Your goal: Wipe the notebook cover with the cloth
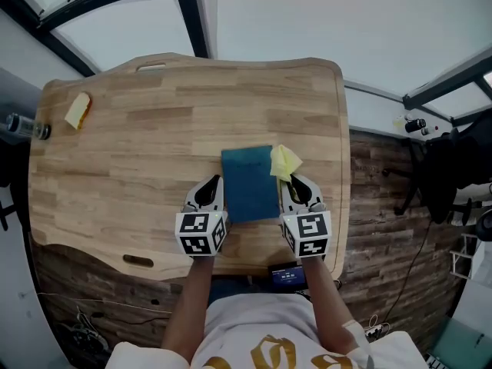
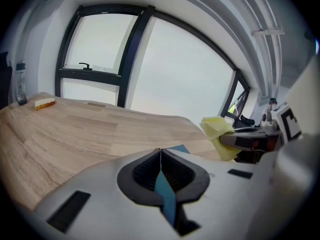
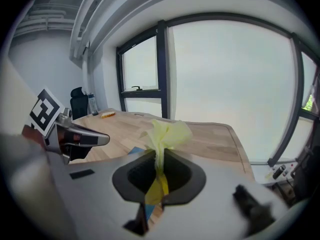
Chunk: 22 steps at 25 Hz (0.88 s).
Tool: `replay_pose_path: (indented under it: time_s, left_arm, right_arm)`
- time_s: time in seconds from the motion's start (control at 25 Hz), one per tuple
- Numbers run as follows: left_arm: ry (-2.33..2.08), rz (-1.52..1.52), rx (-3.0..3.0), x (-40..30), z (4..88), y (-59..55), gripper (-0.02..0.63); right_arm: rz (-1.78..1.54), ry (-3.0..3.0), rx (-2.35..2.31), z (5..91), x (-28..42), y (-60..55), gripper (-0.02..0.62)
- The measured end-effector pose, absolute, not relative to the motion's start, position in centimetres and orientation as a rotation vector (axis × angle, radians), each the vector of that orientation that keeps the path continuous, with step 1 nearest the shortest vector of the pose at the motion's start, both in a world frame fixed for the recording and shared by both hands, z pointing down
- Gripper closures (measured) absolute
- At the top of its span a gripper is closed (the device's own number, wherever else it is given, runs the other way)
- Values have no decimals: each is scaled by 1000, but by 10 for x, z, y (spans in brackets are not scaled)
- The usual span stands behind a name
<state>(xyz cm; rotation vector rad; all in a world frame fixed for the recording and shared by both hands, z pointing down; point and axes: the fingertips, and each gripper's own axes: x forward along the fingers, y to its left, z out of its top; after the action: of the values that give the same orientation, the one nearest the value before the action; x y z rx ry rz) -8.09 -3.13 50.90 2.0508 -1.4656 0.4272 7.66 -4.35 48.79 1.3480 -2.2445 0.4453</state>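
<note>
Our left gripper (image 1: 208, 192) pinches the notebook (image 1: 247, 183) between closed jaws; the right gripper (image 1: 298, 191) clamps the cloth (image 1: 284, 161). We should sweep it flat across the cover.

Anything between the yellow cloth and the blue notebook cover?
Nothing visible. The yellow cloth, pinched in the right gripper, sits at the right edge of the blue notebook; its cover is bare. The left gripper clamps the left edge.
</note>
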Motion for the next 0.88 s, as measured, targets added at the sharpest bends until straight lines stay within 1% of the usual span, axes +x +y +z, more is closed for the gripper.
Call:
replay_pose_path:
  time_s: [0.32,0.88]
  left_arm:
    - [-1385,474,1991,-78,535,-28,591]
    - [-1292,517,1934,-74,574,-27,591]
  right_arm:
    - [495,-2222,1320,505,79,-44,558]
    - [477,-2157,1285,537,78,-63,558]
